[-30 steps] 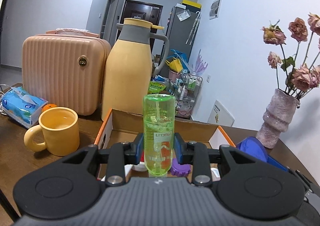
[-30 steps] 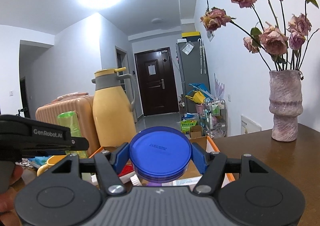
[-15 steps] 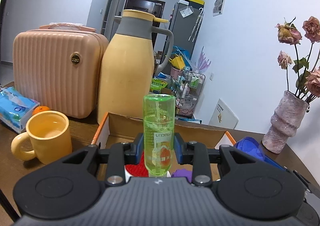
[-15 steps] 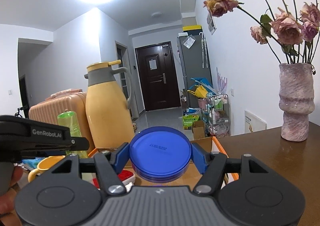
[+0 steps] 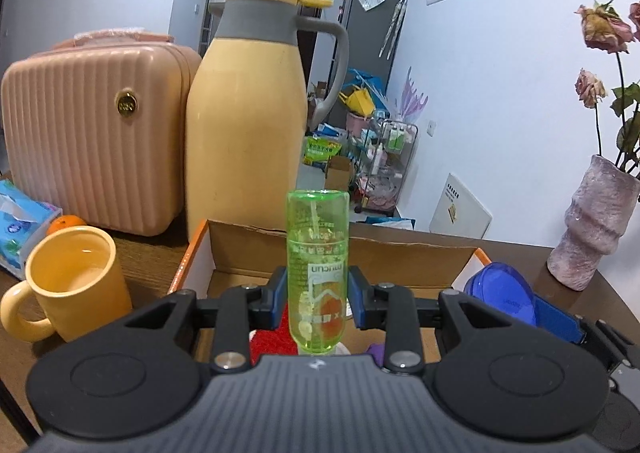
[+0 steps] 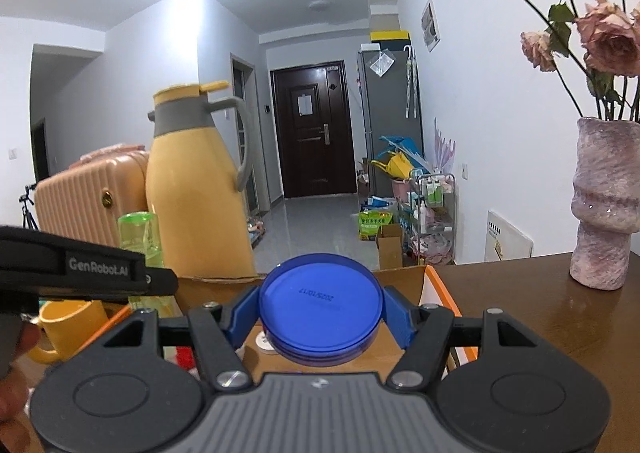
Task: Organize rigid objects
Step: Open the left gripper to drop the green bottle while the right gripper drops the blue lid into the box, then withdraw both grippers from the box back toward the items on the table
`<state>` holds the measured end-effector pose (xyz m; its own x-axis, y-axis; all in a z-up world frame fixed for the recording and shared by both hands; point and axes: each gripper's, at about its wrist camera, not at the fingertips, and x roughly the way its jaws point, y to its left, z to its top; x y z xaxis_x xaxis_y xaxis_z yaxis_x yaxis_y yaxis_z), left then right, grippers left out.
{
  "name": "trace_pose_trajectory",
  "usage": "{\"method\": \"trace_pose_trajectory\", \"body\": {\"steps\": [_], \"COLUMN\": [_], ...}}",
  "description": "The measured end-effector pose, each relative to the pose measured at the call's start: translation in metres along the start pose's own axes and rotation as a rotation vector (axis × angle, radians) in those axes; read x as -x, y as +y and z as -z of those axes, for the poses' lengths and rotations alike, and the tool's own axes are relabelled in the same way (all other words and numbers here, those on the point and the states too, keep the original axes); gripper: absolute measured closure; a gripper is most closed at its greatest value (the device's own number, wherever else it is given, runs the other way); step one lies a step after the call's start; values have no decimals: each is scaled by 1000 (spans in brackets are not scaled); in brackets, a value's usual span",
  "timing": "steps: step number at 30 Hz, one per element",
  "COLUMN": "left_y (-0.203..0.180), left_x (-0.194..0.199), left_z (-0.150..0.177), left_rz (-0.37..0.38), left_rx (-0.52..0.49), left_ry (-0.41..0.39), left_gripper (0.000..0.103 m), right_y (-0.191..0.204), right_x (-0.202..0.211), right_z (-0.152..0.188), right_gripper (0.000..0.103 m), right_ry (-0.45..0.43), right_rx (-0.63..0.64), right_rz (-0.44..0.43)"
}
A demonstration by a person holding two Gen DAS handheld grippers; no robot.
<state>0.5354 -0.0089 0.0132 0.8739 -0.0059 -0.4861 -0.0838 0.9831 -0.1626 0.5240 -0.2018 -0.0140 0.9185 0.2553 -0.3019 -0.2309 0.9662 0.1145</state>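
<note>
My left gripper (image 5: 317,303) is shut on a green translucent bottle (image 5: 317,253), held upside down over an open cardboard box (image 5: 400,253). My right gripper (image 6: 319,311) is shut on a round blue jar (image 6: 319,307), held with its flat end toward the camera over the same box (image 6: 404,281). The blue jar also shows at the right of the left wrist view (image 5: 500,295). The green bottle shows at the left of the right wrist view (image 6: 140,229). Red, white and purple items lie inside the box, mostly hidden.
A yellow thermos jug (image 5: 248,113) stands behind the box, a pink ribbed case (image 5: 88,133) to its left. A yellow mug (image 5: 72,285), an orange and a blue tissue pack (image 5: 20,225) stand on the left. A pink vase with dried roses (image 5: 592,229) stands right.
Both grippers have moved forward and lower toward the box, each holding its object. The jug, case and vase loom larger and closer in both views.
</note>
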Motion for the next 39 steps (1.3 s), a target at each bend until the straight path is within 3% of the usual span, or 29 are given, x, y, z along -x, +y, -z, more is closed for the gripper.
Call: {"method": "trace_pose_trajectory", "body": {"steps": [8,10,12,13,14,17,28,39], "left_y": [3,1,-2,-5,-8,-13,-3,3], "left_x": [-15,-17,-13,-10,-7,0,-5,20], "left_z": [-1,1,5,6,7,9,9,18], "left_rz": [-17,-57,-92,-116,-137,-169,-168,-175], "left_rx": [-10,-17,-36,-53,-67,-90,-44,-20], "left_ry": [41,52,20,-3,-25,-65,-34,-88], "left_gripper": [70,47,11,5,0,0,0,0], "right_y": [-5,-6,-6,-6,-5,-4,-7,-4], "right_x": [-19,-23,-26,-28,-28,-26,-25,1], "right_z": [0,2,4,4,5,6,6,6], "right_gripper": [37,37,25,13,8,0,0,0], "right_ry": [59,89,116,132,138,123,112,60], "right_rx": [29,32,39,42,42,52,45,66], "right_rz": [4,4,10,13,15,29,61,61]}}
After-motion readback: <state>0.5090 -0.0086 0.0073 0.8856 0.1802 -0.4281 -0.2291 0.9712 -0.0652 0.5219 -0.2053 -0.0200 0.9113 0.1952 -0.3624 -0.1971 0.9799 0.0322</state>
